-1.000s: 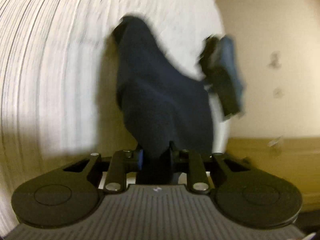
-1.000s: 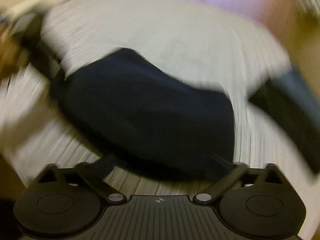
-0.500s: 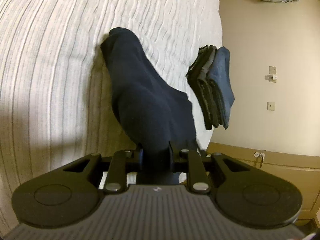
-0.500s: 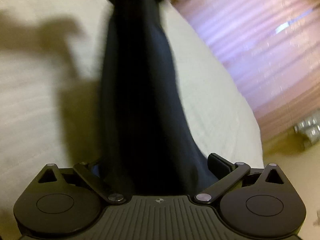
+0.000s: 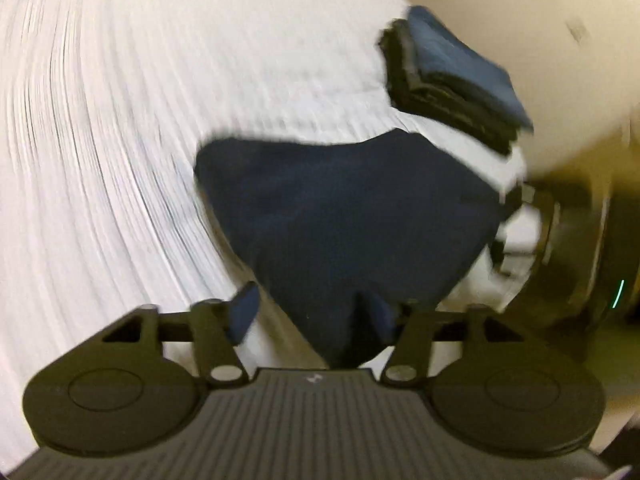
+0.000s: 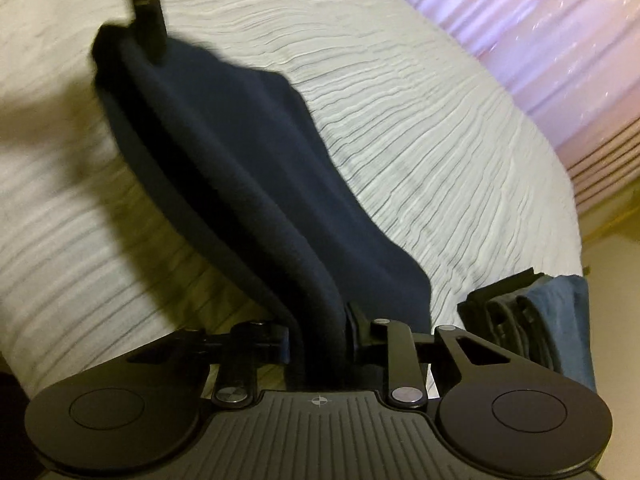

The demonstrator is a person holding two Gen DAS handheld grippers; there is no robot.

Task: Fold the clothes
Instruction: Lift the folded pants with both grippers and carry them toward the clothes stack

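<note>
A navy garment [image 5: 352, 216] lies partly folded on the white ribbed bedcover [image 5: 120, 120]. My left gripper [image 5: 310, 314] is open, its fingers spread apart, and the garment's near corner droops between them. The left wrist view is blurred by motion. In the right wrist view the navy garment [image 6: 248, 168] runs as a thick folded band from the far left down to my right gripper [image 6: 320, 332], which is shut on its near edge. A dark slim finger [image 6: 146, 12] of the other gripper touches the garment's far end.
A stack of folded dark and blue clothes [image 5: 452, 80] sits near the bed's edge, also in the right wrist view as the stack [image 6: 528, 320]. Pinkish curtains [image 6: 540, 20] hang beyond the bed. A beige wall [image 5: 580, 92] and blurred wooden furniture [image 5: 580, 240] lie past the edge.
My left gripper's fingers have spread apart from their grip on the garment. My right gripper has shut on the garment's edge. The garment has come down from hanging and spreads wider on the bed.
</note>
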